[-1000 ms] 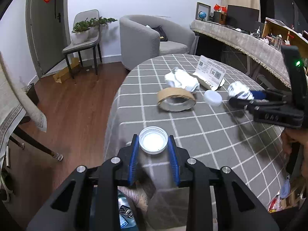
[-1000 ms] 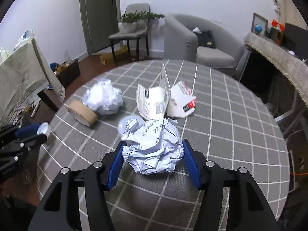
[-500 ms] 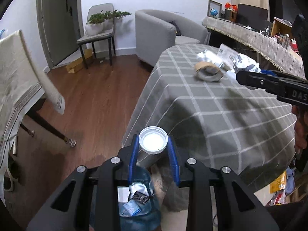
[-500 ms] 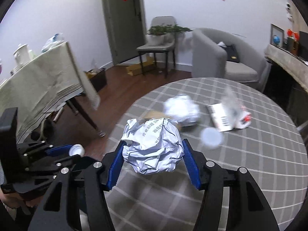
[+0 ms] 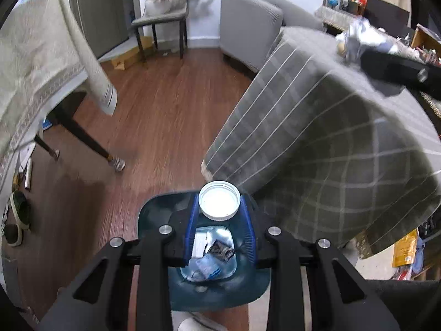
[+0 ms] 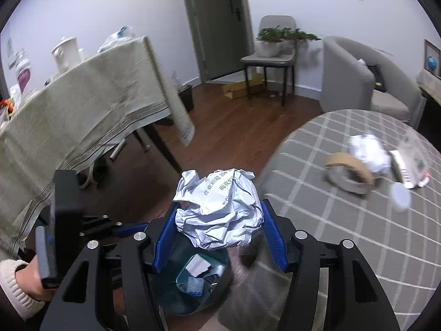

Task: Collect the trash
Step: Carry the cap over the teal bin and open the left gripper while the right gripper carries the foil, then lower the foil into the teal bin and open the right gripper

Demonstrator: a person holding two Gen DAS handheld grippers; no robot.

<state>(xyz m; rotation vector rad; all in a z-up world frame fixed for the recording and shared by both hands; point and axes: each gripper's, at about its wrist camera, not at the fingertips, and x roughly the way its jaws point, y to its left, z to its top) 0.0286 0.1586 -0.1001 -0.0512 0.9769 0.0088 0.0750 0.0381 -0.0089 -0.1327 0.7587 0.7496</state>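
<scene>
My left gripper [image 5: 219, 207] is shut on a white plastic lid [image 5: 219, 200] and hangs directly over the open dark teal trash bin [image 5: 154, 220] on the floor, which holds scraps. My right gripper [image 6: 219, 224] is shut on a crumpled paper ball [image 6: 217, 209] above the same trash bin [image 6: 182, 300]. The left gripper [image 6: 124, 227] shows at lower left in the right wrist view, with a hand in a cream sleeve [image 6: 19, 281] on its handle. On the round grey checked table [image 6: 344, 220] lie a tape roll [image 6: 348, 173], another crumpled paper [image 6: 368, 151] and a flattened carton [image 6: 408, 165].
A table with a beige cloth [image 6: 82, 104] stands to the left, its dark legs [image 5: 91, 143] near the bin. A grey armchair [image 6: 363, 74], a chair with a plant [image 6: 273, 52] and a cardboard box [image 6: 242, 85] stand at the far wall. Wooden floor [image 5: 165, 104] lies between.
Both grippers swung off the round table toward the floor, carrying lid and paper ball. The bin, earlier barely visible under the left gripper, now sits straight below both.
</scene>
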